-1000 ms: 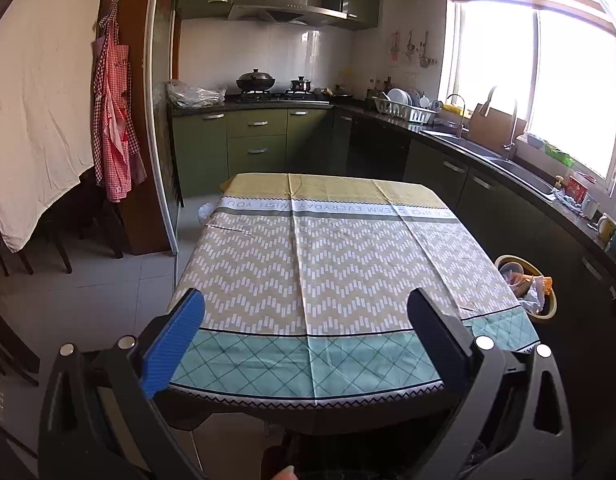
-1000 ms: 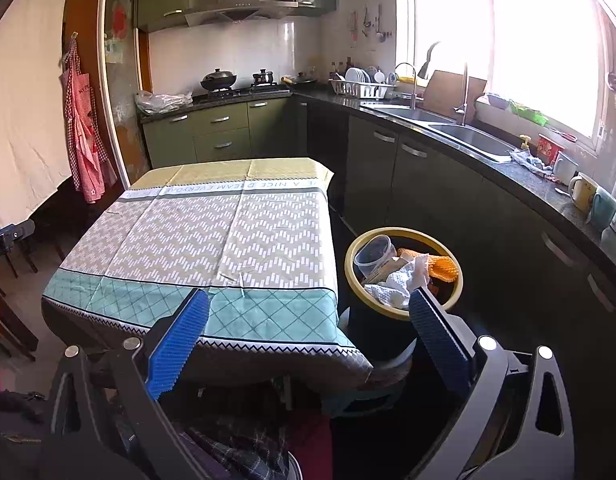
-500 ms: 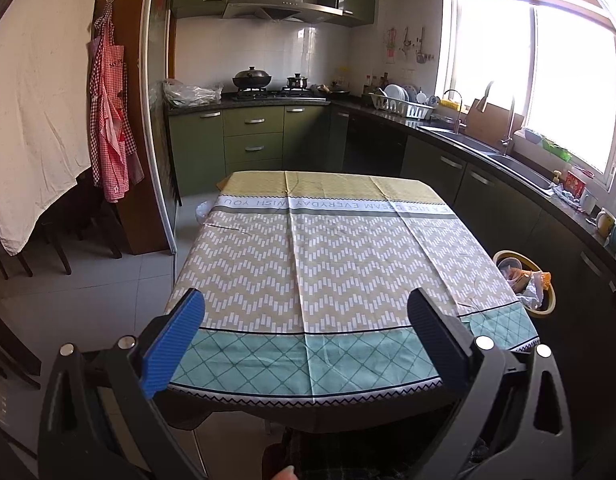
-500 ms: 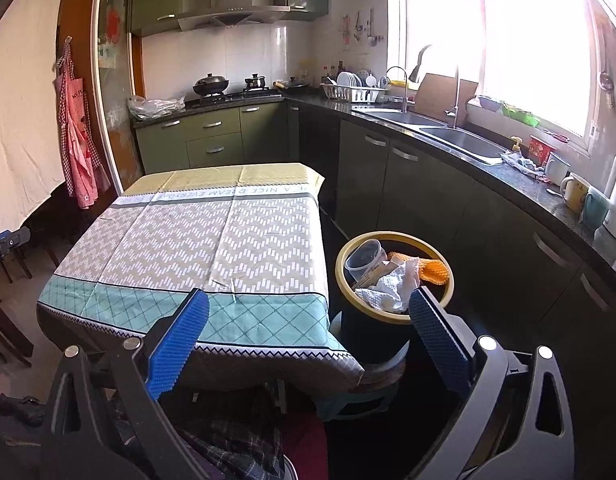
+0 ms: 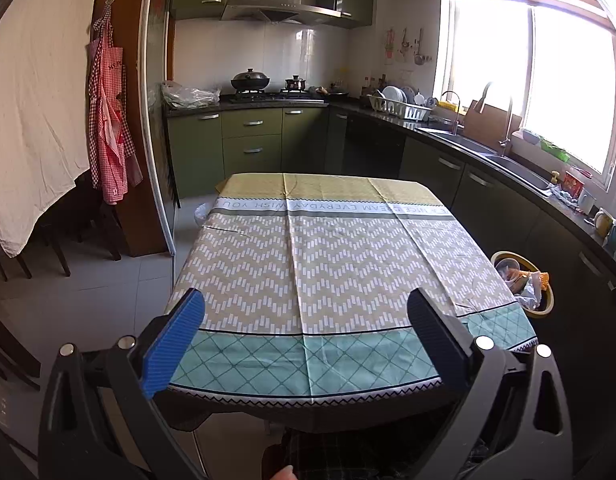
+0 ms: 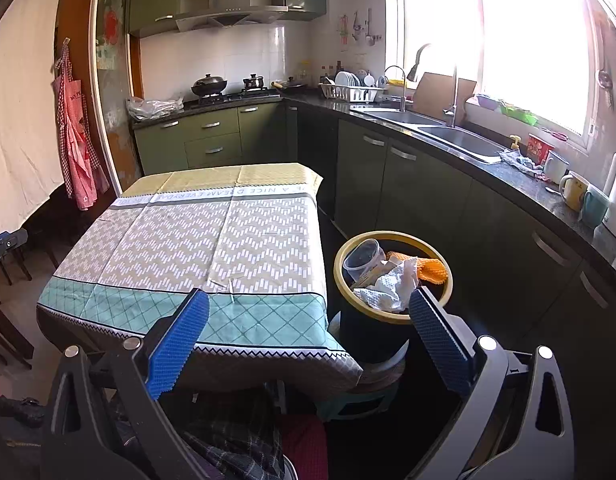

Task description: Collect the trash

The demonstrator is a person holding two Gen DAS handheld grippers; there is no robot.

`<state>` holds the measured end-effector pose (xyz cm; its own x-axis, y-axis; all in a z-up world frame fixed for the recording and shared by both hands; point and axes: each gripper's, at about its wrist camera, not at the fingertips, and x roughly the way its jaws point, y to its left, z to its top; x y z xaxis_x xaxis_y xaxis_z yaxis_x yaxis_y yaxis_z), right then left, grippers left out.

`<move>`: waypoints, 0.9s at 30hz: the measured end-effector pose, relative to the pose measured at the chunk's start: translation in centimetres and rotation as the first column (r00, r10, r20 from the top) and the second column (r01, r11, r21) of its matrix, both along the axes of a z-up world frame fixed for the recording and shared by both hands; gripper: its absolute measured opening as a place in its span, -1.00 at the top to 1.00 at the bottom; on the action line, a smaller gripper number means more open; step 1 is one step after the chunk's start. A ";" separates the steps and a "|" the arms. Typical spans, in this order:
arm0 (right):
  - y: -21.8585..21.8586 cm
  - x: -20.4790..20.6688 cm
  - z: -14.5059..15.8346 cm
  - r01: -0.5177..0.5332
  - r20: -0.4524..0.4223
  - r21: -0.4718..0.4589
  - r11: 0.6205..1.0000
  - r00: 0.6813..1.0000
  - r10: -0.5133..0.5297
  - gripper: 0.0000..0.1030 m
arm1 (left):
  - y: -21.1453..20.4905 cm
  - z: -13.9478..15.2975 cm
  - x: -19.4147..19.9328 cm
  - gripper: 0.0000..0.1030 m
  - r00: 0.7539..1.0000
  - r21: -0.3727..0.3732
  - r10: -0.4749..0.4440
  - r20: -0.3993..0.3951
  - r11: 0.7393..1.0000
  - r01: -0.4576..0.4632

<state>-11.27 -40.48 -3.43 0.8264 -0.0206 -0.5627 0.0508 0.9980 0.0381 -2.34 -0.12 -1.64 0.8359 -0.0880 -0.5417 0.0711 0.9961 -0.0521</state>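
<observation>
A black trash bin with a yellow rim (image 6: 340, 276) stands right of the table on a low stool. It holds a clear plastic cup (image 6: 362, 256), crumpled white paper (image 6: 388, 288) and an orange wrapper (image 6: 428, 266). The bin also shows in the left wrist view (image 5: 546, 308) past the table's right edge. My left gripper (image 5: 306, 316) is open and empty above the table's near edge. My right gripper (image 6: 308, 316) is open and empty, near the table's near right corner, its right finger in front of the bin.
The table (image 5: 328, 264) wears a chevron-patterned cloth with a teal border. Dark cabinets and a counter with a sink (image 6: 456, 140), mugs (image 6: 572, 188) and a dish rack (image 6: 352, 92) run along the right. A red apron (image 5: 108, 128) hangs at the left, chairs below.
Both views have drifted slightly; the bin sits a little lower and closer to the right finger in the right wrist view. Both grippers stay open and empty.
</observation>
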 end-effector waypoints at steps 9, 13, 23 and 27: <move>0.1 0.0 0.0 -0.001 -0.003 0.002 1.000 1.000 0.001 -0.91 | -0.2 0.1 -0.1 -0.87 1.000 0.000 -0.005 -0.002 1.000 0.005; 0.1 0.1 -0.1 -0.002 -0.004 0.005 1.000 1.000 0.002 -0.91 | -0.1 0.2 0.0 -0.87 1.000 -0.002 -0.007 -0.002 1.000 0.007; 0.2 0.1 -0.2 -0.002 -0.006 0.007 1.000 1.000 0.002 -0.91 | -0.5 -0.1 0.1 -0.87 1.000 -0.008 -0.012 -0.018 1.000 0.012; 0.2 0.1 -0.2 -0.003 -0.007 0.007 1.000 1.000 0.003 -0.91 | -0.8 -0.2 0.1 -0.87 1.000 -0.003 -0.016 -0.020 1.000 0.016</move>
